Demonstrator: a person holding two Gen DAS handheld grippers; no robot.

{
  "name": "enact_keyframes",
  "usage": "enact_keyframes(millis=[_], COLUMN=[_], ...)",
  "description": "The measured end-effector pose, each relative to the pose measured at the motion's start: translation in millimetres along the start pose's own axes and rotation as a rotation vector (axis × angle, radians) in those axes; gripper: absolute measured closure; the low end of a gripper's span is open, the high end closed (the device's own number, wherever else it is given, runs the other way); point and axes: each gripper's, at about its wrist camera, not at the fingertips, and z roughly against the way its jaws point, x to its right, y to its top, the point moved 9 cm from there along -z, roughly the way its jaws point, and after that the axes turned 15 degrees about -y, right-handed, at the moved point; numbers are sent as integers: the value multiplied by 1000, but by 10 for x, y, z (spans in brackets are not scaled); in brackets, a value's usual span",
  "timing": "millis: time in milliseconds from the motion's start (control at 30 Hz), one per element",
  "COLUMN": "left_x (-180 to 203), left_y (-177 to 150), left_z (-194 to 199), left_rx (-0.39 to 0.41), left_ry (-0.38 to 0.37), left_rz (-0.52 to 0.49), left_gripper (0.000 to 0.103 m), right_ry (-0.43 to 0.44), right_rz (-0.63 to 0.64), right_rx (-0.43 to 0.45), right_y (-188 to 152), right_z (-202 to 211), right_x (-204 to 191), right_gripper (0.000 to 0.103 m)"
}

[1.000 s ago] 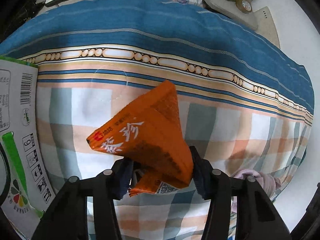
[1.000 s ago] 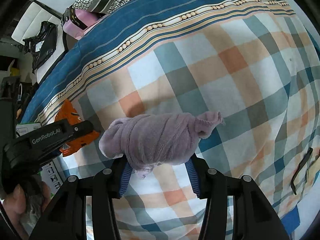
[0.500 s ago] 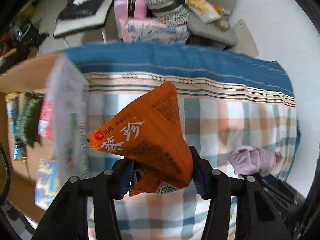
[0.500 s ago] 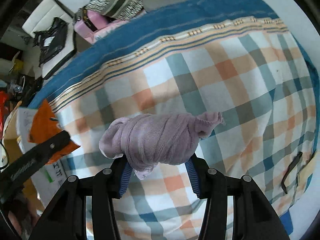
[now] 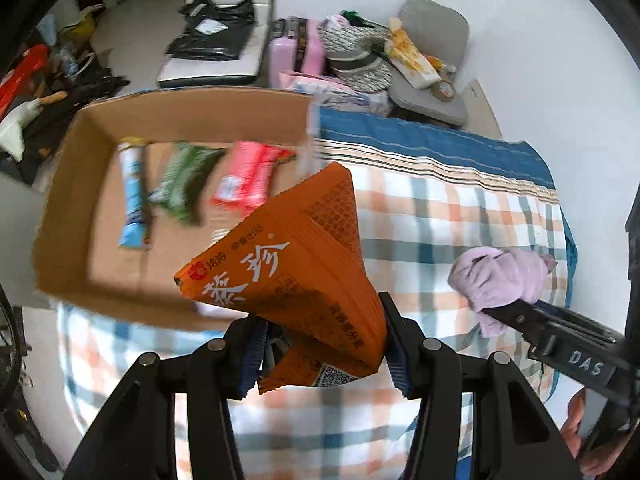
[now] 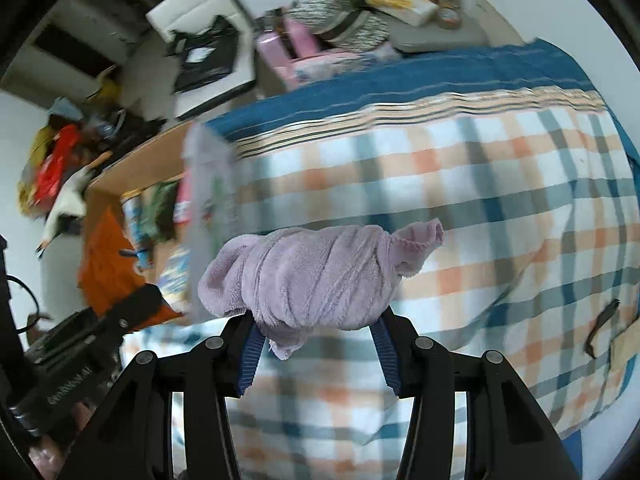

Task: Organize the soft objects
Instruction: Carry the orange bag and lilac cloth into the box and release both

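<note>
Left gripper [image 5: 322, 350] is pinching an orange snack packet [image 5: 288, 280], held up just in front of the cardboard box [image 5: 80, 184]. Right of the box, over the plaid bedspread [image 6: 500, 208], the right gripper [image 6: 318, 354] is clamped on a rolled lilac towel [image 6: 316, 276]. Inside the box lie blue, green and pink packets [image 5: 240, 178].

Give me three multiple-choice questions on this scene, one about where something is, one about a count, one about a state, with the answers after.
1. Where does the cardboard box sit?
A. On the checked bedspread
B. On the grey chair
C. Under the bed

2. How many packets lie inside the box?
A. One
B. Three
C. Six

3. What is the left tool doing?
A. Hanging open
B. Clamped on the orange snack packet
C. Clamped on the purple towel

Answers:
1 A: the box rests on the bedspread's left part.
2 B: a blue packet, a green packet and a red packet show there.
3 B: its fingers pinch the orange packet, while the right tool grips the towel.
</note>
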Motion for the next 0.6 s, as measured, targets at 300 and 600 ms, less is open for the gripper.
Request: enact_keyframes(millis=[300, 600], left_x=[-786, -1394], left_y=[-13, 113], left_z=[817, 1264], left_rx=[91, 137], left_ry=[134, 216], left_rz=[7, -18], left_gripper=[54, 54], right_ry=[59, 26], right_rz=[136, 191], right_rx=[34, 37], right_y=[-189, -280], right_z=[389, 411], right_x=[-1220, -2055], right_gripper=[51, 51])
